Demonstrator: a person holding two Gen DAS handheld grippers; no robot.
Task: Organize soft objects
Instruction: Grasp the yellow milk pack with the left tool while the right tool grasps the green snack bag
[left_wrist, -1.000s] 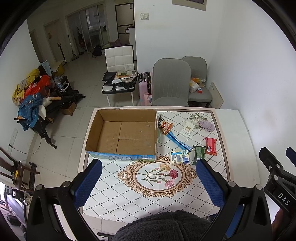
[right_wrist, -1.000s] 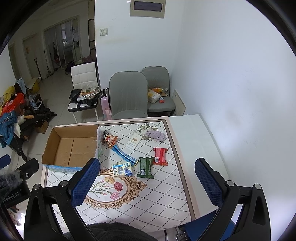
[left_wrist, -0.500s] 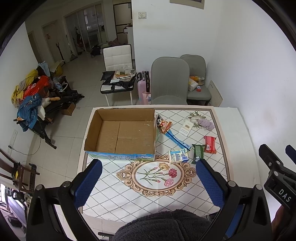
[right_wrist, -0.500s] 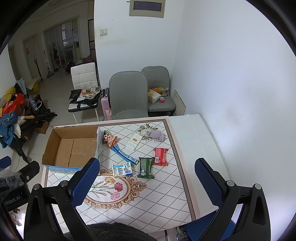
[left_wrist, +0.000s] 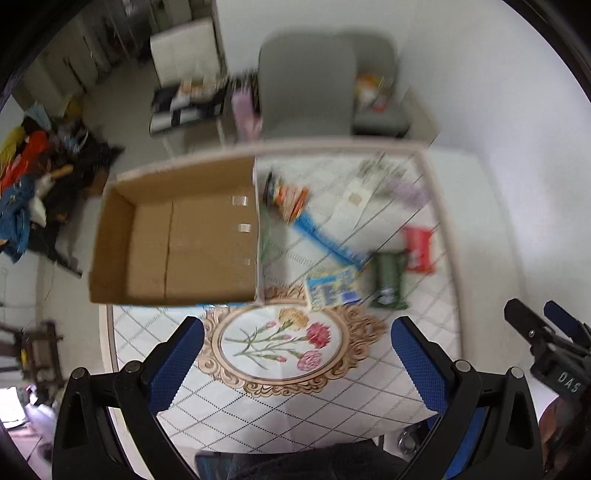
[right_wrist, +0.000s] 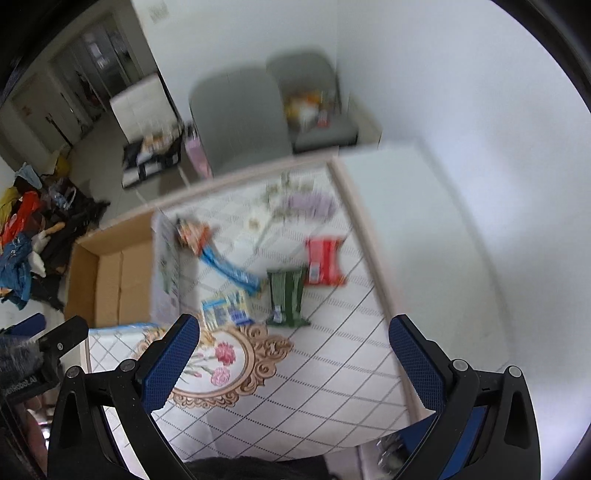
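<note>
Both wrist views, blurred. The cardboard box (left_wrist: 173, 236) stands open at the left of the patterned table (left_wrist: 295, 398) and shows only its bare floor: by this evidence, 0 items are packed and the sorting is not yet begun.

All soft packets lie loose on the tabletop to the right of the box. Nearest the box wall is an orange snack bag (left_wrist: 290, 192), touching the far end of a long blue packet (left_wrist: 325, 243) that runs diagonally toward a blue-and-yellow pack (left_wrist: 332, 288). Just beside that lie a green pouch (left_wrist: 388, 282) and a red pouch (left_wrist: 419, 249). A lilac soft item (left_wrist: 406, 190) and a pale card-like packet (left_wrist: 356, 197) sit near the far edge; their exact nature cannot be told.

The left gripper (left_wrist: 295, 362) and the right gripper (right_wrist: 295, 360) both hang above the near table edge, jaws spread wide, holding nothing. Judged remaining: every visible packet is to be lifted and placed in the box.
</note>
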